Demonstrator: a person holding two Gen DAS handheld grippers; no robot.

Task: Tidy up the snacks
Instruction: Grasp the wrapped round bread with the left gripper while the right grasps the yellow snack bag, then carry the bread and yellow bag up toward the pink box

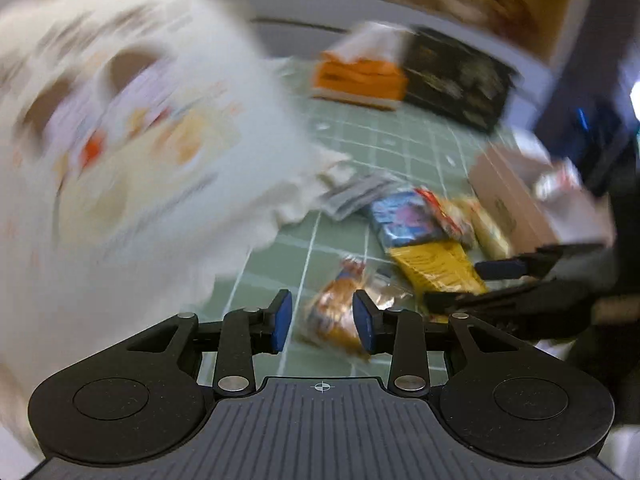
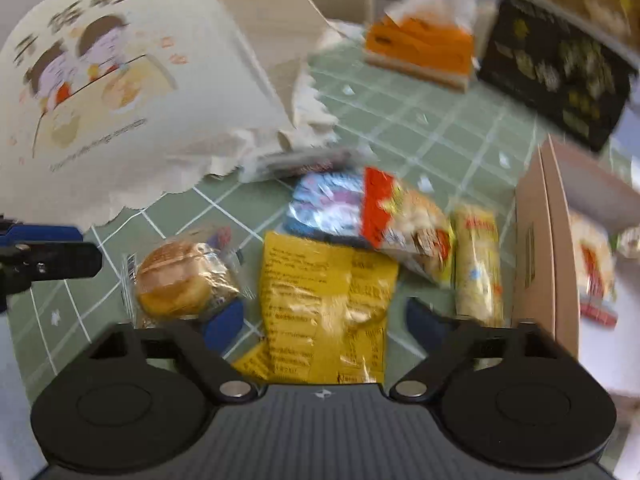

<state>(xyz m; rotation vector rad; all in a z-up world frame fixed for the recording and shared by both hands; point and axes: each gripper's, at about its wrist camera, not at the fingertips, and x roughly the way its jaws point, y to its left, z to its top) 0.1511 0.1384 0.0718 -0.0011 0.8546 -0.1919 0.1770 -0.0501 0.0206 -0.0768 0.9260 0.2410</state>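
Straddling yellow packet (image 2: 324, 300) on green mat (image 2: 400, 128), right gripper (image 2: 324, 320) open, empty. Left gripper (image 1: 322, 322) open near bun (image 2: 180, 276). Risk: foil slips; blur spoils aim.

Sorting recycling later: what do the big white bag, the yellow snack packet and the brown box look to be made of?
White bag: likely matte paper, with a torn, ragged edge and printed cartoon. Yellow snack packet: glossy plastic or foil film, crinkled with bright glare. Brown box: apparently plain matte cardboard, with flat stiff walls.
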